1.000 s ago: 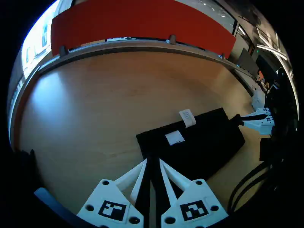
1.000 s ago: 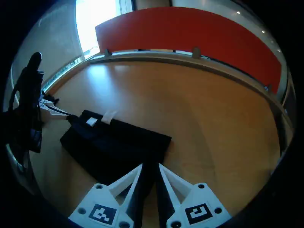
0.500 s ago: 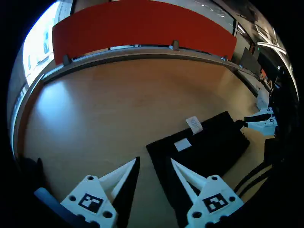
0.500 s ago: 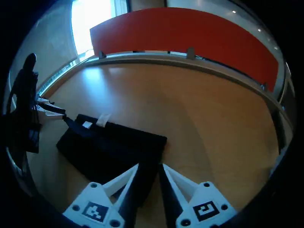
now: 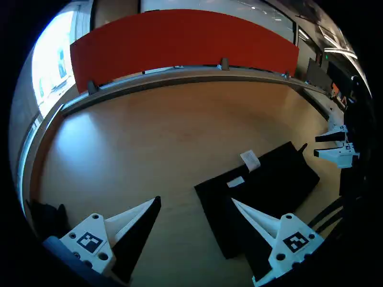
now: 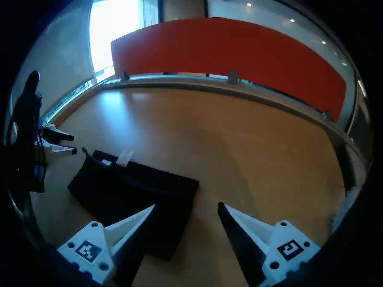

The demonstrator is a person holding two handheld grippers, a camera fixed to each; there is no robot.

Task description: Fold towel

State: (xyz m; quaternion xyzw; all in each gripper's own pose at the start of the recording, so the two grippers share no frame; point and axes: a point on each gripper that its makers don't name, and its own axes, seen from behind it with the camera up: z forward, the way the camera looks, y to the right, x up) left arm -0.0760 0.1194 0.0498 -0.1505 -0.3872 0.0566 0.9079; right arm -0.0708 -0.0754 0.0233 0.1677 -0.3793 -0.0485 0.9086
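Observation:
The black towel lies folded flat on the wooden table, with a white label sticking out at its far edge. My left gripper is open just above the towel's near left corner, fingers wide apart and holding nothing. In the right gripper view the same towel lies low and left. My right gripper is open over the towel's near right corner, nothing between its fingers. Each view shows the other gripper open at the towel's far end.
The wooden table stretches bare beyond the towel to a raised metal rail and a red divider panel along its far edge. Bright windows lie beyond. Dark cables hang near the right rim of the left gripper view.
Both grippers were shut on the towel's near edge a second ago. Both have opened wide and pulled back slightly, leaving the towel lying folded on the table.

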